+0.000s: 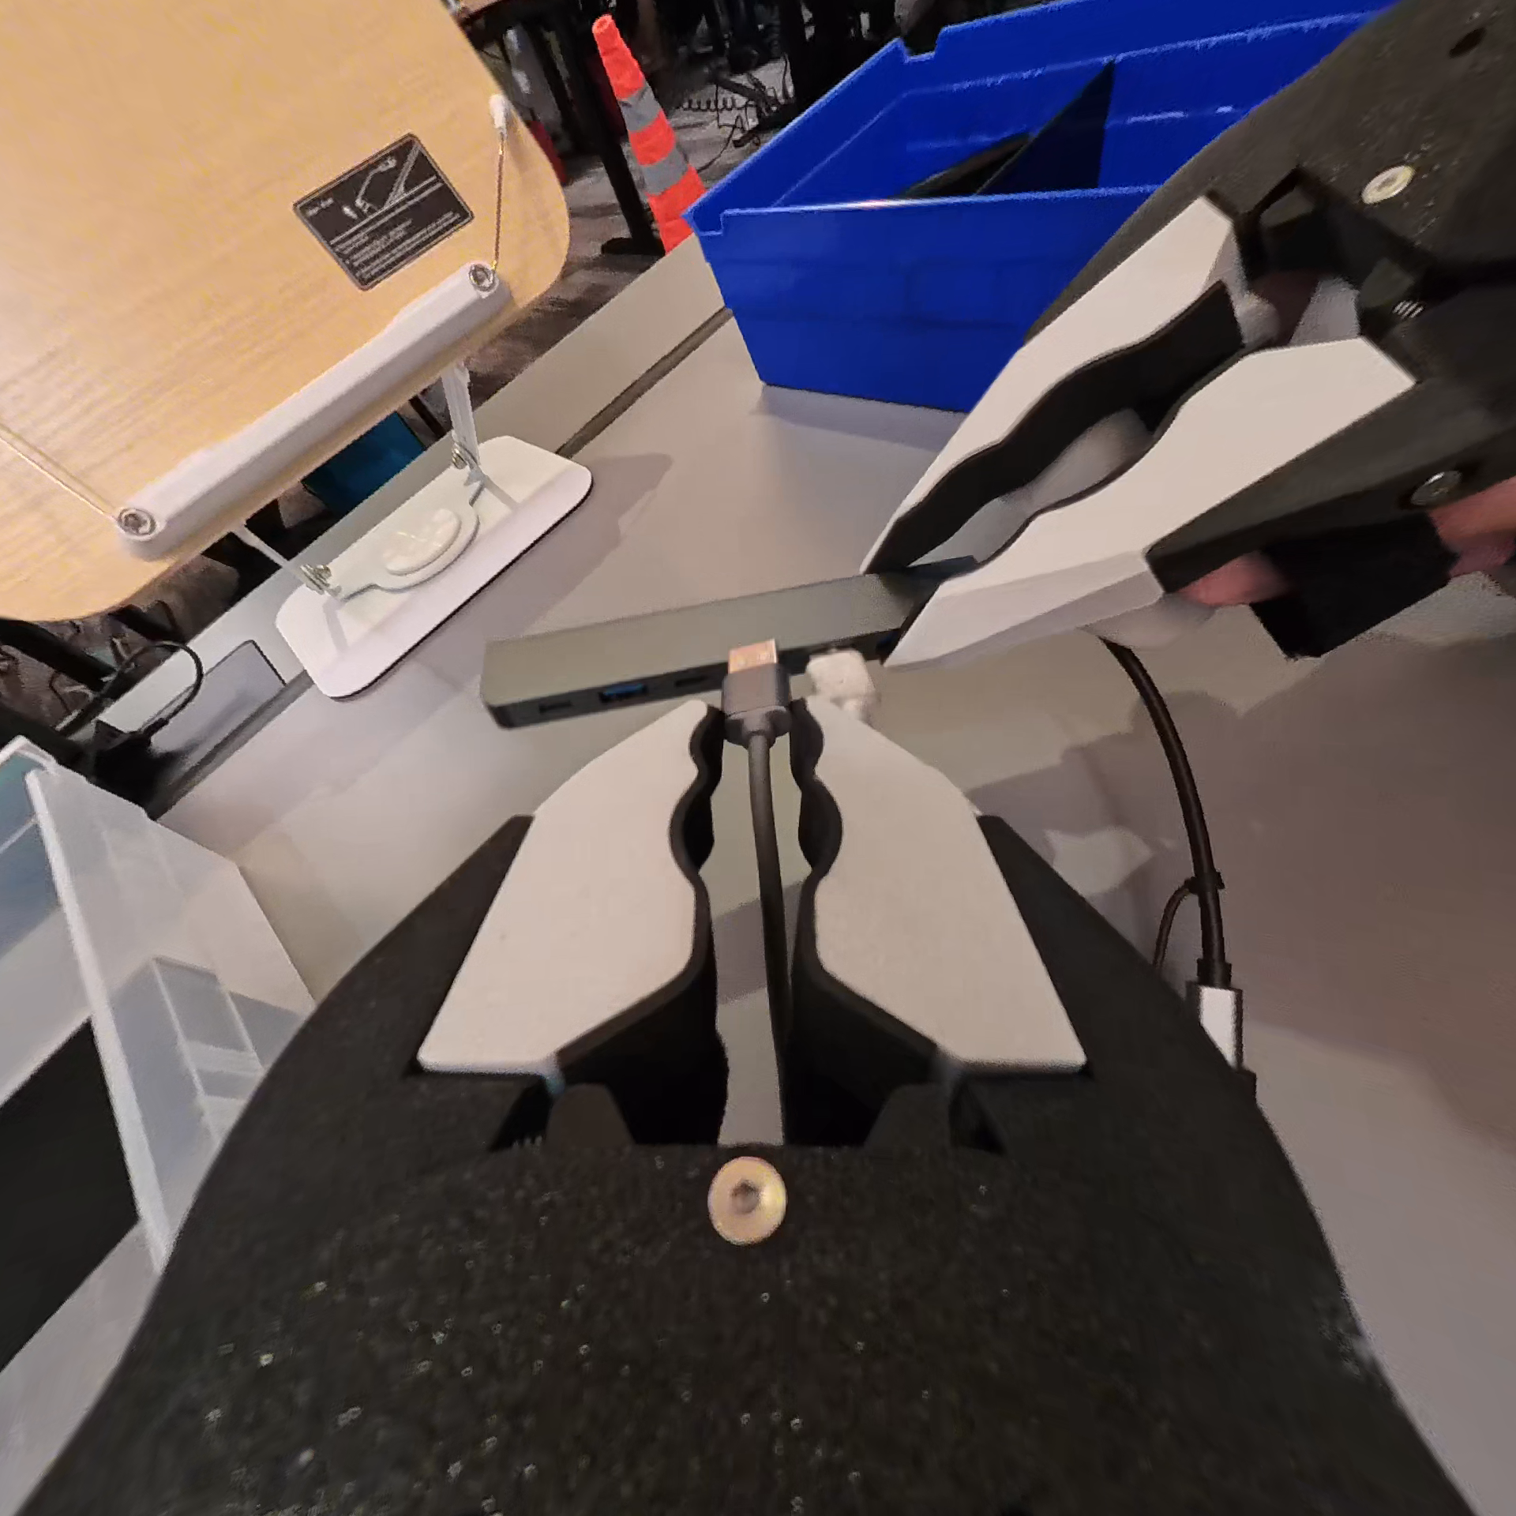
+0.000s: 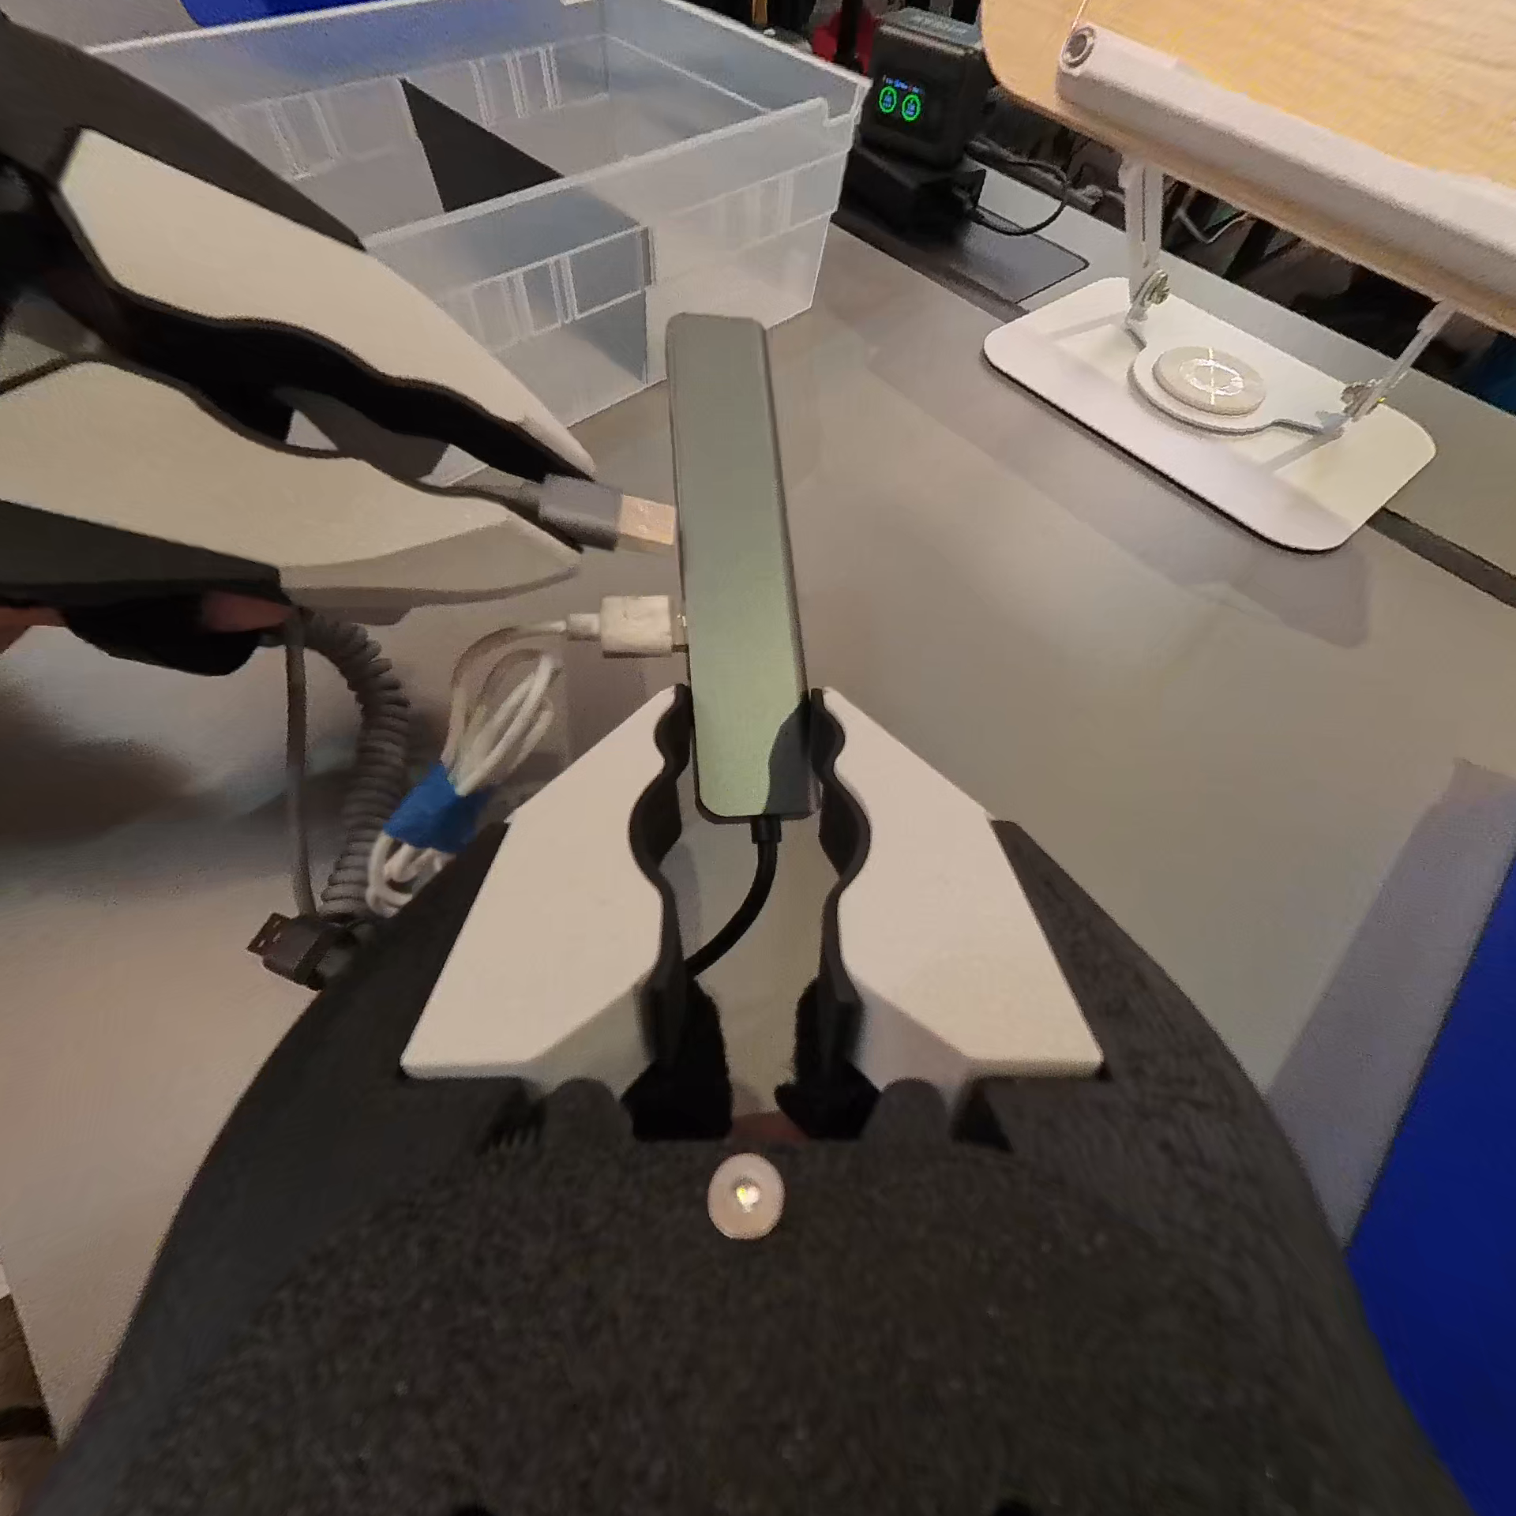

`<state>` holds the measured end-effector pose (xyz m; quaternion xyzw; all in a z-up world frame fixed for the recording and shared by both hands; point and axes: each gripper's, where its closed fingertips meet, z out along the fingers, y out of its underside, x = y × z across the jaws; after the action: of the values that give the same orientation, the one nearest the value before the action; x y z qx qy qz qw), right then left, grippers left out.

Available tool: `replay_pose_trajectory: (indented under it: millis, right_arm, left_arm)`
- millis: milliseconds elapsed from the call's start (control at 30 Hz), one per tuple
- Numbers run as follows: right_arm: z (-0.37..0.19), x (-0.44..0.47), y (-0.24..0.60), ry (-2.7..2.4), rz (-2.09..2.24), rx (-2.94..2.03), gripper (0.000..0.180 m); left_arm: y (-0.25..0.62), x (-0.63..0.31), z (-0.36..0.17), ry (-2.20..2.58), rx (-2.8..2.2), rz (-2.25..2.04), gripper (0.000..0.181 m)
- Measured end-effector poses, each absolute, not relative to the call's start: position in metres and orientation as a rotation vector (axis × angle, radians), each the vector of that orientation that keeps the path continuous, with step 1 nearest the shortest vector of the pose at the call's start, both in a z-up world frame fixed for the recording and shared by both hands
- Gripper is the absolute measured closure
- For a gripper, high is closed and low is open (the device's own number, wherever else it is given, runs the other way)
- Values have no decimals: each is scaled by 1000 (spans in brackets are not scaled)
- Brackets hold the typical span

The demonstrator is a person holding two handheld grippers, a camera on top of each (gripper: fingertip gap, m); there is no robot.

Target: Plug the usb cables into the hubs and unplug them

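Pinching grey USB plug (image 1: 756, 681) just off hub (image 1: 681, 648) edge (white plug (image 2: 640, 627) seated).

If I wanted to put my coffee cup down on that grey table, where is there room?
The grey table is bare between the hub and the white stand base. It is crowded on the hub's other side: the left gripper, a white plug and bundled white cable sit there.
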<state>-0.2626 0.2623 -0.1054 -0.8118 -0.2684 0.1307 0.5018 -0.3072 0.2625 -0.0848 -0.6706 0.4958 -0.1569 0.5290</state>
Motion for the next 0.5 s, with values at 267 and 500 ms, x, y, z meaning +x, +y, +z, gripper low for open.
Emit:
replay_pose_trajectory:
  millis: [267, 500]
  right_arm:
    - [-106, -267, 261, -655, 304, -1958, 152]
    - [-105, -266, 261, -663, 286, -1952, 152]
  left_arm:
    - [263, -310, -91, 1207, -1614, -338, 164]
    - [264, -311, -95, 1199, -1631, -369, 164]
